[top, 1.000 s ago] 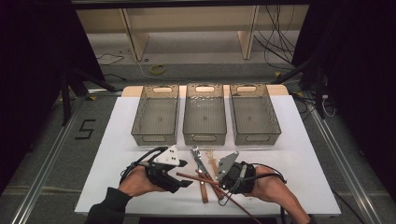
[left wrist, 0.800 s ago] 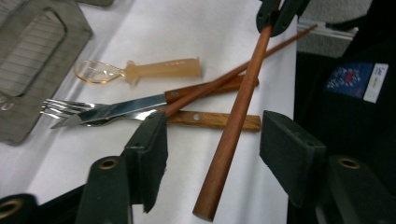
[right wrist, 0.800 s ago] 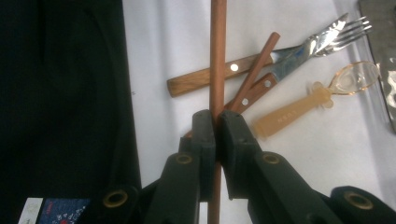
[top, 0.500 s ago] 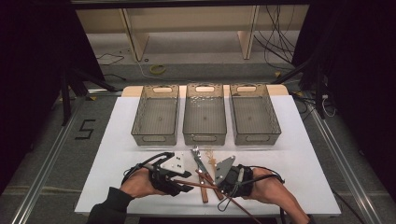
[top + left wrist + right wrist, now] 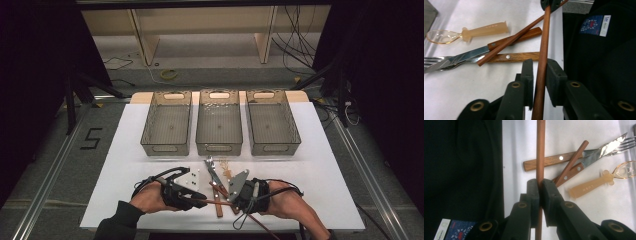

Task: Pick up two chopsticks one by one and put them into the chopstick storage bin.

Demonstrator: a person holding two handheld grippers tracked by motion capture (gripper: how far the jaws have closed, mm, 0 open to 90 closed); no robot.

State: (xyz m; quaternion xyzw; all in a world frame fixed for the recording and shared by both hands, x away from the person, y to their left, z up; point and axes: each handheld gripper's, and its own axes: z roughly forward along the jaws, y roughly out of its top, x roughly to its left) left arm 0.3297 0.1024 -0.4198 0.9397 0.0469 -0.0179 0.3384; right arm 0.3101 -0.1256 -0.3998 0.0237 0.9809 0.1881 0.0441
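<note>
Chopstick (image 5: 541,72) runs between the left gripper (image 5: 539,75) jaws, which have just been closing onto it. Right gripper (image 5: 539,188) pinches the same chopstick, pointing 12 o'clock. Earlier the left jaws stood spread.

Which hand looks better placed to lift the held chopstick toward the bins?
Right, probably: the right gripper has its jaws clamped squarely on the chopstick, while the left gripper has just been closing its jaws around it too.

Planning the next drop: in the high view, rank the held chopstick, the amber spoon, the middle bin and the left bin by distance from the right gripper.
1. chopstick, clamped in the right gripper's jaws.
2. amber spoon, just beyond it on the table.
3. middle bin, straight ahead.
4. left bin, ahead to the left.
</note>
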